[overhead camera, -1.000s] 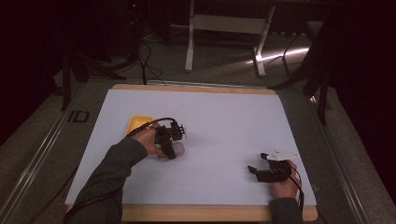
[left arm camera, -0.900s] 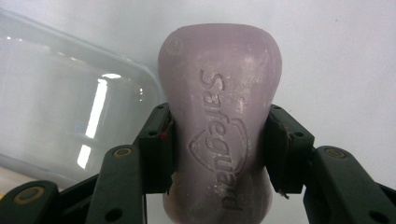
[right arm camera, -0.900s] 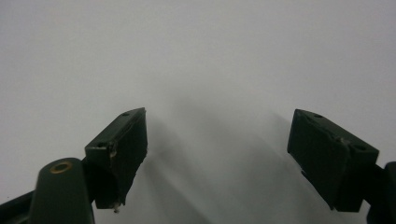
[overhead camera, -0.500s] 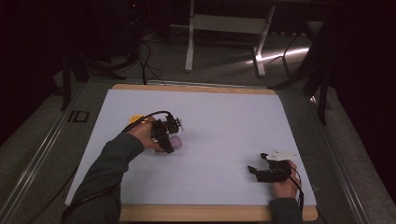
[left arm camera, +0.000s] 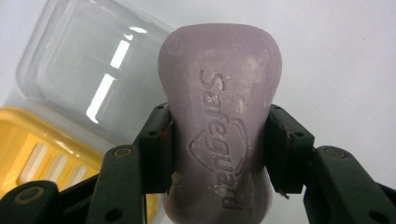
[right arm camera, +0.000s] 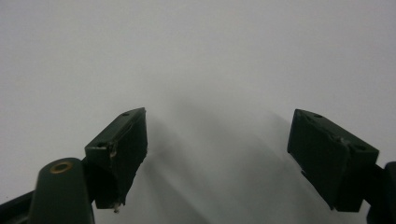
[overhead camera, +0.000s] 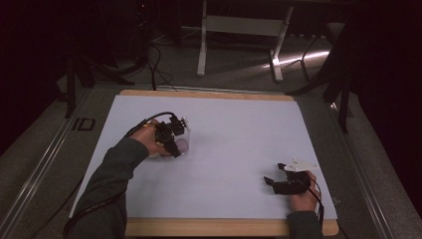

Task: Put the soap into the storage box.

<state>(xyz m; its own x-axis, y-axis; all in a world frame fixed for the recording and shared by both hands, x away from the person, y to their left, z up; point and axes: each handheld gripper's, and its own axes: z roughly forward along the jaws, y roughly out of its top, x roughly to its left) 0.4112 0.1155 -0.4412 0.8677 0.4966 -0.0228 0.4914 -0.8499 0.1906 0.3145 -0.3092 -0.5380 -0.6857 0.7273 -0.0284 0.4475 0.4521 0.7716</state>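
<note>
Soap bar (left arm camera: 219, 121) clamped lengthwise in left hand-held gripper (left arm camera: 217, 151); right hand-held gripper (right arm camera: 217, 154) wide.

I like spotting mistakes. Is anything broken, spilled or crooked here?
Nothing looks broken or spilled. The left tool grips a purple soap bar squarely by its narrow waist. Behind it lie a clear lid and a yellow tray. The right tool sits open.

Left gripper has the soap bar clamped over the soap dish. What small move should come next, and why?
Probably keep lifting the soap bar clear. The left gripper pinches its waist firmly, and the yellow tray and clear lid sit just behind it.
</note>
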